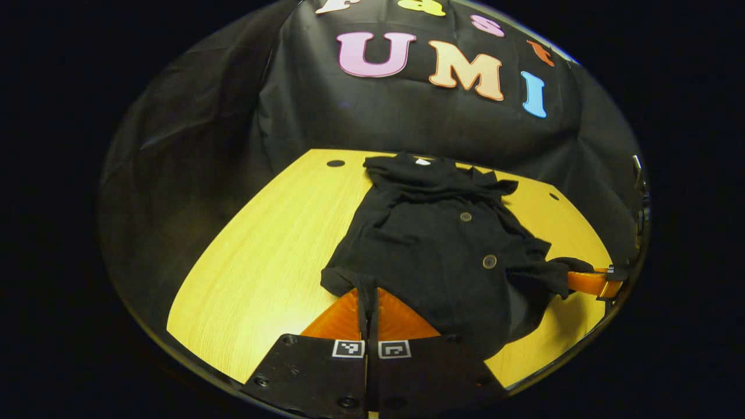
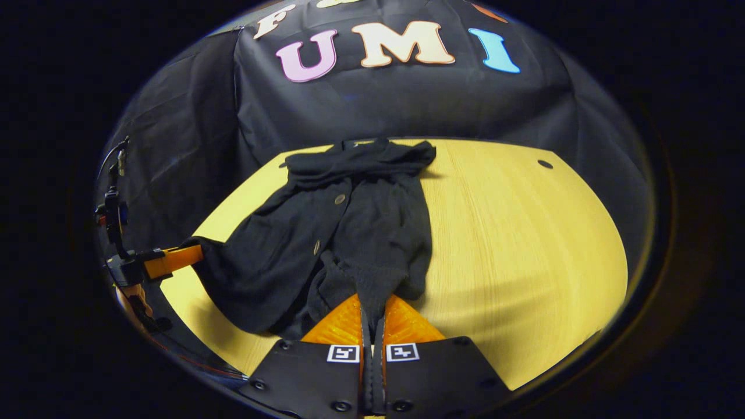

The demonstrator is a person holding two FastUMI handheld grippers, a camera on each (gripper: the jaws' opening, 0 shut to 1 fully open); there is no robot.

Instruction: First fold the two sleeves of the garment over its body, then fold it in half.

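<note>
A black buttoned garment (image 1: 442, 244) lies lengthwise on the yellow wooden table (image 1: 268, 256), collar at the far end and both sleeves folded over its body. My left gripper (image 1: 368, 302) is shut on the near hem at one corner, cloth pinched between its fingers. My right gripper (image 2: 372, 308) is shut on the hem of the garment (image 2: 343, 233) at the other near corner. The right gripper shows at the right edge of the left gripper view (image 1: 588, 282); the left gripper shows at the left edge of the right gripper view (image 2: 174, 259). The near hem is lifted slightly off the table.
The table (image 2: 524, 233) has bare wood on either side of the garment and small dark holes (image 1: 336, 163) (image 2: 545, 164) near its far corners. The black cloth wall stands close behind the table's far edge.
</note>
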